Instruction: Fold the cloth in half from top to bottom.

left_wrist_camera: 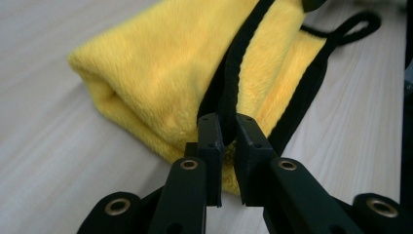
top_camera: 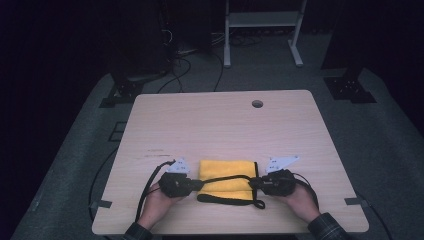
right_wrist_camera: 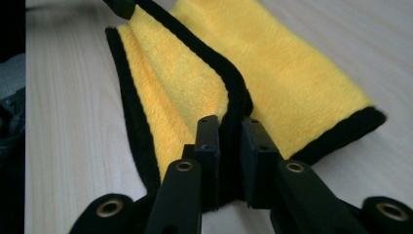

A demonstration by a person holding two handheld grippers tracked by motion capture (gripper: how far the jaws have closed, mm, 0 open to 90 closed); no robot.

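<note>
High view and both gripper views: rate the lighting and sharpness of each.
High view: lit table, surroundings nearly black, yellow cloth small and soft. Left gripper view: bright, cloth pile fairly sharp, near jaws blurred and dark. Right gripper view: even light, black trim crisp, a dark band down the left edge.

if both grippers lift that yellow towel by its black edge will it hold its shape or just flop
Probably flop: the yellow towel is plush, folded cloth, and its black edge already bends between the grippers. It looks light. The fuzzy pile should resist slipping.
</note>
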